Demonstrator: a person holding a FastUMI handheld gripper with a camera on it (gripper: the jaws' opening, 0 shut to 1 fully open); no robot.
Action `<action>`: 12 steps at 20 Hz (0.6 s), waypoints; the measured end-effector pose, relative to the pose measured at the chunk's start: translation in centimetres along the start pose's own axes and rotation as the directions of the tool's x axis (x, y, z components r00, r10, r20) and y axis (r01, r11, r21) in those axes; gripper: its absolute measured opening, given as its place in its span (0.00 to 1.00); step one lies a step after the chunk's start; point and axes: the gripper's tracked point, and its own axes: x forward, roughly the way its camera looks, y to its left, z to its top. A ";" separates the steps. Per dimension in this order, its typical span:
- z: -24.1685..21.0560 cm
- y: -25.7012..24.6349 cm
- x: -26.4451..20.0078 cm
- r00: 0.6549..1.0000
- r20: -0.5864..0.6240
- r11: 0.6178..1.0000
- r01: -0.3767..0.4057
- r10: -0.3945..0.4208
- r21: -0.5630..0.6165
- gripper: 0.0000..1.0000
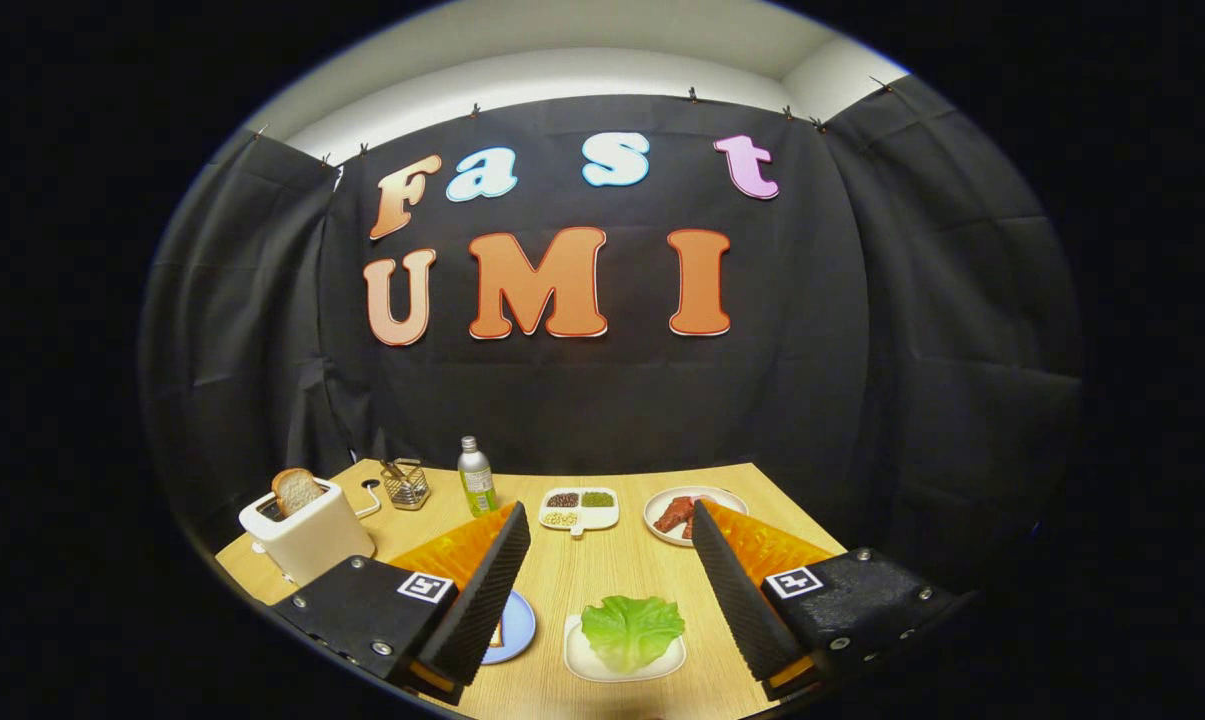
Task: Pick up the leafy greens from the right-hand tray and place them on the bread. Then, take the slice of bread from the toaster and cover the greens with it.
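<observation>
A wooden desk (pixel 602 590) stands in a booth hung with black cloth. The lettuce leaf (pixel 631 630) lies on its white tray (pixel 577 655), directly between the spread, empty fingers of the hand-held gripper (pixel 607 615), so it likely only needs to drop and close. Left of the leaf, a blue plate (pixel 517 625) peeks past the left finger. Farther left, the toaster (pixel 307 530) holds the bread slice (pixel 296 489) upright.

The gripper (pixel 612 520) is hovering with its two fingers (pixel 482 590) spread wide apart, gripping nothing, each one angling inward toward its tip, level with the other.
</observation>
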 end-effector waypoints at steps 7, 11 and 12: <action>-3.1 -0.6 2.6 0.999 -0.048 1.000 -0.018 0.017 -0.008 0.98; -5.7 -0.9 4.2 0.995 -0.098 0.999 -0.031 0.029 -0.018 0.98; -6.3 -1.0 4.5 0.994 -0.108 0.999 -0.035 0.032 -0.025 0.98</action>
